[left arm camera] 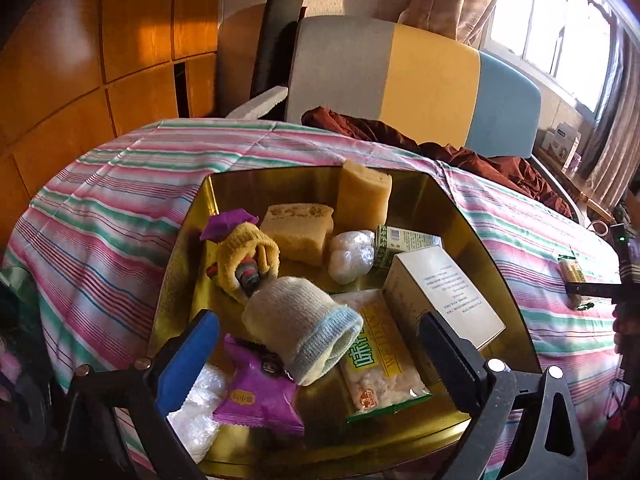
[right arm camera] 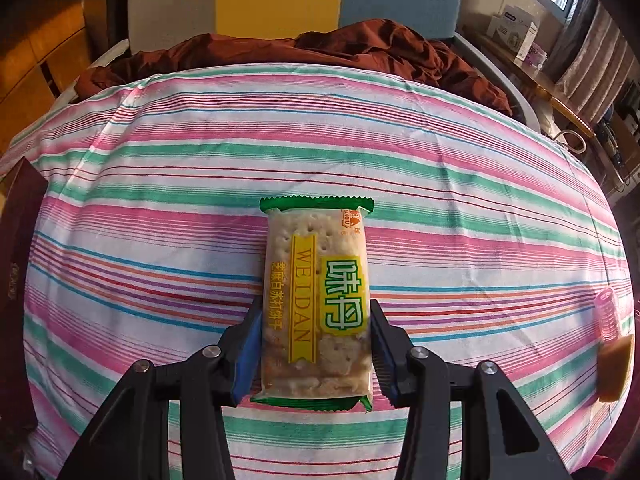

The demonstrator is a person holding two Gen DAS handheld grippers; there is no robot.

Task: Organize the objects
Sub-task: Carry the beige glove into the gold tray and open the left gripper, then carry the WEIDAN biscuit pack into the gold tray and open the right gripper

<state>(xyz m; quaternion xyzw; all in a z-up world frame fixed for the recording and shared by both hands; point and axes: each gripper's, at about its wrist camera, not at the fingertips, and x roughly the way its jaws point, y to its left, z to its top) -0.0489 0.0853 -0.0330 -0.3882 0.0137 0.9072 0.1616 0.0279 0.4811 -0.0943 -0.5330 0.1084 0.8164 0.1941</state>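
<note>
My left gripper (left arm camera: 318,320) is open wide over a gold tray (left arm camera: 424,196) on the striped cloth. A cream sock with a blue cuff (left arm camera: 304,324) lies in the tray between the spread fingers, and neither pad touches it. The tray also holds a yellow sock (left arm camera: 244,256), two sponges (left arm camera: 298,230), a white box (left arm camera: 440,300), a cracker packet (left arm camera: 380,356) and a purple snack packet (left arm camera: 260,396). My right gripper (right arm camera: 316,308) is shut on a second green cracker packet (right arm camera: 316,280), its pads pressing the long sides, over the striped cloth (right arm camera: 160,200).
A pink hair roller (right arm camera: 608,316) and a sponge piece (right arm camera: 616,364) lie at the cloth's right edge. A dark box (right arm camera: 20,240) stands at the left edge. Rust-red bedding (right arm camera: 320,48) and a padded headboard (left arm camera: 400,76) lie beyond the cloth.
</note>
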